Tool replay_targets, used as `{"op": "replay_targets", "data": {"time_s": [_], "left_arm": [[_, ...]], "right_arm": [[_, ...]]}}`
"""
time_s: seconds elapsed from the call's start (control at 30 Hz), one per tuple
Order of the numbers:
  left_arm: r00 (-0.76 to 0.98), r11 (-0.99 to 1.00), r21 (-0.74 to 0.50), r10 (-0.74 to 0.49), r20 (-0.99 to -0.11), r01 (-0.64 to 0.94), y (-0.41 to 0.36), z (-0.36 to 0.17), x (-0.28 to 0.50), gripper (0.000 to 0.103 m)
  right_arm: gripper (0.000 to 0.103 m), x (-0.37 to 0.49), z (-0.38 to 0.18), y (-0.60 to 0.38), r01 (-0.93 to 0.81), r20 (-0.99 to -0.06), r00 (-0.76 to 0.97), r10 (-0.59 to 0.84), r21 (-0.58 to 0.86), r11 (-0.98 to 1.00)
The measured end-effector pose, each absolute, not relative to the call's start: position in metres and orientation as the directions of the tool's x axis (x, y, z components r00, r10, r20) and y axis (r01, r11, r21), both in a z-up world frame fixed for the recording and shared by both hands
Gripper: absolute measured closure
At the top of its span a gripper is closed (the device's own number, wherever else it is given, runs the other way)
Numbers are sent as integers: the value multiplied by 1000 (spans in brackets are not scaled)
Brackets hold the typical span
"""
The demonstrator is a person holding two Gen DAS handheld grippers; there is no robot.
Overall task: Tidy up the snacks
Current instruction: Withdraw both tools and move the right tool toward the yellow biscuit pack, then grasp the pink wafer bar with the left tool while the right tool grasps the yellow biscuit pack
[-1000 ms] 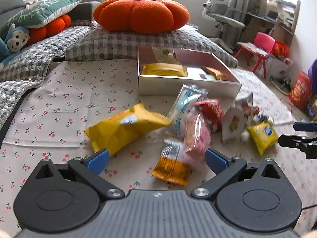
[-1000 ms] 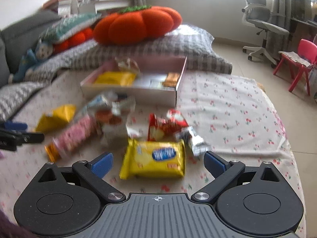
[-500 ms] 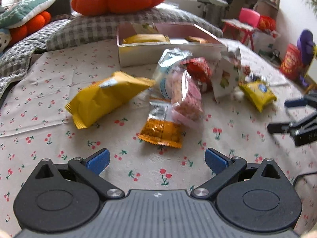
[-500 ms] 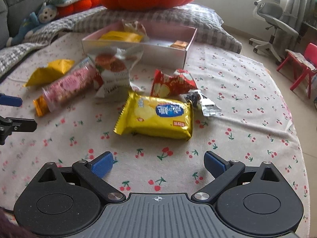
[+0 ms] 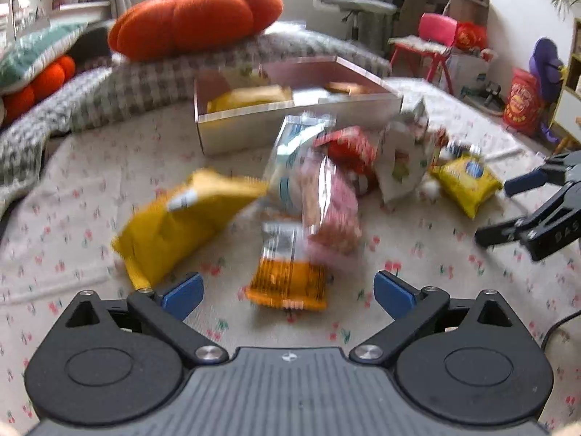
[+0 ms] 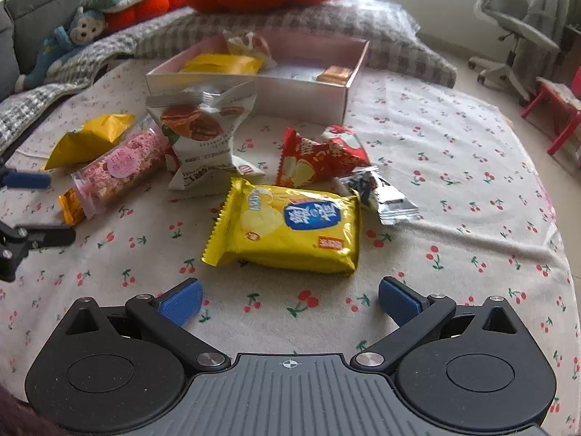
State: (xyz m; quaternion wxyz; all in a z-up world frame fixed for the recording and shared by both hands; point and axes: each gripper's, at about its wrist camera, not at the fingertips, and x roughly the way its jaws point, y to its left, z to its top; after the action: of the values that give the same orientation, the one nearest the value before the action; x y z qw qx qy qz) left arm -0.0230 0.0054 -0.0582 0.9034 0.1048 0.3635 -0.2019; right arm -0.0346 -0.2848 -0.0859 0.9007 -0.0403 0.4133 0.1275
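While both claws are held spread and empty above the cherry-printed white bedspread [image 6: 454, 167], the right gripper [image 6: 288, 299] is lined up just short of the flat yellow foil biscuit packet [image 6: 287, 229], and the left gripper [image 5: 287, 292] just short of the small orange-and-silver foil sachet [image 5: 287, 272]. The yellow packet is judged light, crinkly, slippery and crushable, best taken gently across its crimped near edge. Farther back, the shallow pink-lined cardboard box [image 6: 308, 96] lies partly filled.
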Motion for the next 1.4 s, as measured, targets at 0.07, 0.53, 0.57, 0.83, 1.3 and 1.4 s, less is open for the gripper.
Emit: {"op": "replay_targets", "data": {"time_s": [0.07,0.53,0.57,0.83,1.3,1.4], "left_arm": [[659,896,30,-303,-689,444,5,-53,-21,4],[602,852,-24,-389,-697,523,-33,-43,3,21],[598,850,-19,-386,-702,527,-35,-44,5,23],[569,885,-7,-306,-763,466,-37,-55,19,51],[541,885,-25,-308,-783,466,-32,-55,12,68],[536,886,-30,-307,-786,464,-30,-55,13,68]], "right_arm": [[0,-36,-79,-282,-277,-743,636,209,32,960],[0,-3,-51,-290,-565,-789,501,356,13,825],[0,0,-53,-289,-580,-797,489,355,7,815],[0,6,-70,-276,-618,-839,452,303,-49,784],[5,6,-74,-277,-514,-860,464,214,-65,855],[6,4,-73,-269,-529,-862,450,234,-47,847]]}}
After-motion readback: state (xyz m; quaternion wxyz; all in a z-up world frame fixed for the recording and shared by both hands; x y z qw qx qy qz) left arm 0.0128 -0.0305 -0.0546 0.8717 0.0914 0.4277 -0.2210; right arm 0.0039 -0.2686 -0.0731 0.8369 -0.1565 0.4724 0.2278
